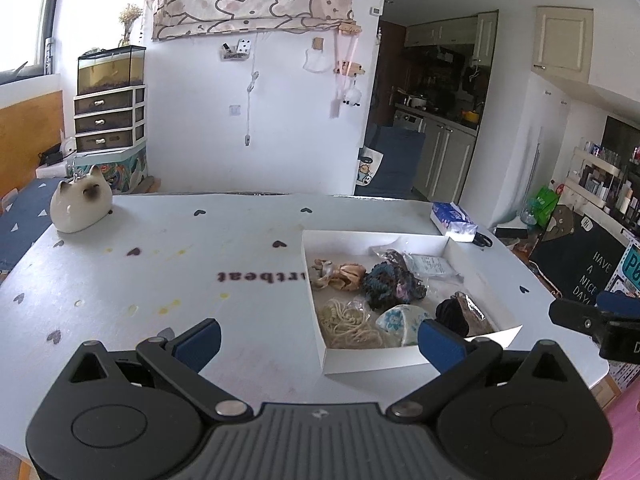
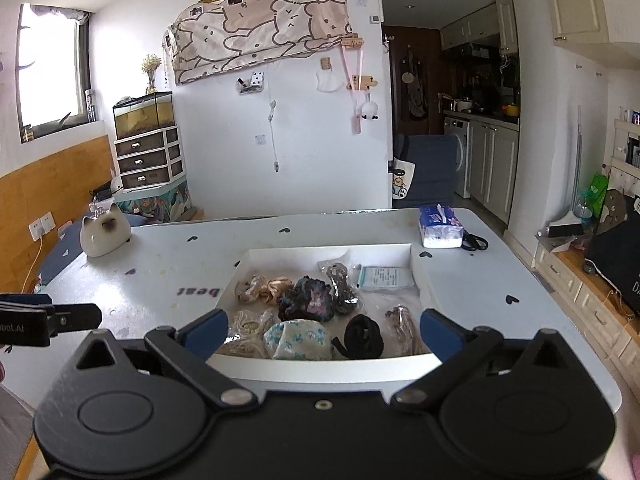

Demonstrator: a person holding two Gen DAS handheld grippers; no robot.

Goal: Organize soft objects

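Both claws held wide, nothing between the fingers. Right claw (image 2: 320,334) hangs over the near wall of the white tray (image 2: 416,276); left claw (image 1: 318,344) sits over bare desk (image 1: 160,280), with the tray ahead and to its right.

All soft items lie inside the tray, none on the desk around it. This fits either a tray just filled or one waiting to be sorted; cannot tell which.

Near to far from the right claw:
- Just ahead, between the fingers: blue-flowered white fabric piece (image 2: 298,340); black scrunchie (image 2: 360,338) to its right, cream cord bundle (image 2: 246,330) to its left.
- Next: dark blue-purple scrunchie (image 2: 306,300), touching the satin tan scrunchies (image 2: 262,288).
- Far right: flat printed packet (image 2: 386,279).

Handling judgement: items crowd and touch. Any grasp should come straight down on one piece at its bunched centre, fingers clear of the neighbours and the tray wall. Bagged items look slippery; cord strands may snag.

Beyond the tray: tissue pack (image 2: 440,228), scissors (image 2: 476,242), cat figurine (image 2: 105,234).
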